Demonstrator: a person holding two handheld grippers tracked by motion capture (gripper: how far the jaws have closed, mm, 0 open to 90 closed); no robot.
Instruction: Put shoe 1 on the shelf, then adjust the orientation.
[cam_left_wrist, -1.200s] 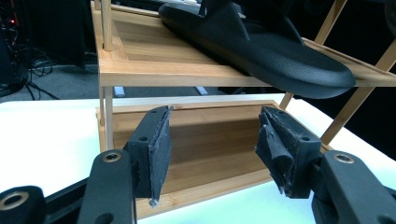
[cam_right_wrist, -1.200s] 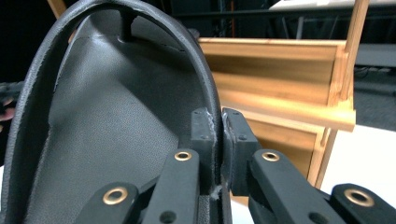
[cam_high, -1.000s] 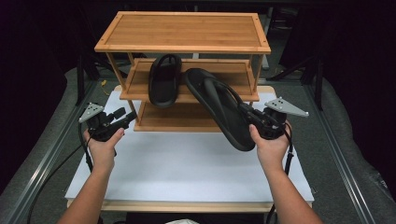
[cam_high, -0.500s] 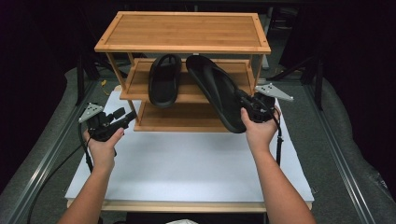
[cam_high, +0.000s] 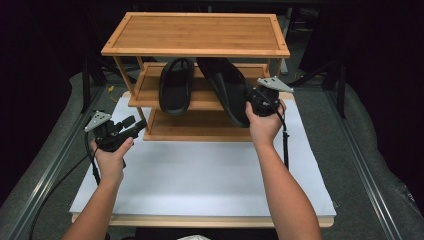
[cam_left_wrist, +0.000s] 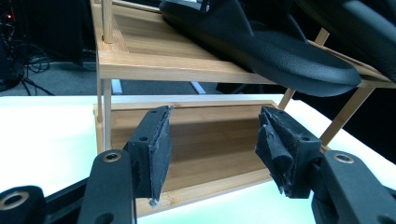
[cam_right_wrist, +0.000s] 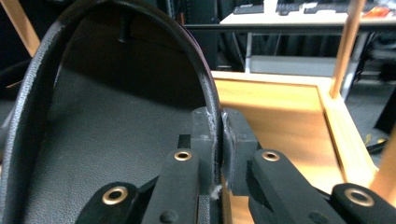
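At the lower left of the high view, the left gripper (cam_high: 131, 129) hovers over the white board (cam_high: 200, 185), its jaws apart with nothing between them; in the left gripper view its pads (cam_left_wrist: 156, 149) frame the lowest shelf of the rack. Right of centre, the right gripper (cam_high: 248, 100) is clamped on the edge of the black slipper (cam_high: 225, 87) near its heel, and in the right gripper view the jaws pinch the thin rim (cam_right_wrist: 212, 112) of the slipper's strap. That slipper lies on the middle shelf of the bamboo rack (cam_high: 200, 35), its long axis running from the near heel at centre right up and leftward into the rack. Its toe end is hidden under the top shelf, and its heel overhangs the shelf's front edge. Just left of it sits a second slipper (cam_high: 175, 85), lying nearly straight front to back, its far end likewise covered by the top shelf. Beyond the rack the background is too dark to make out.
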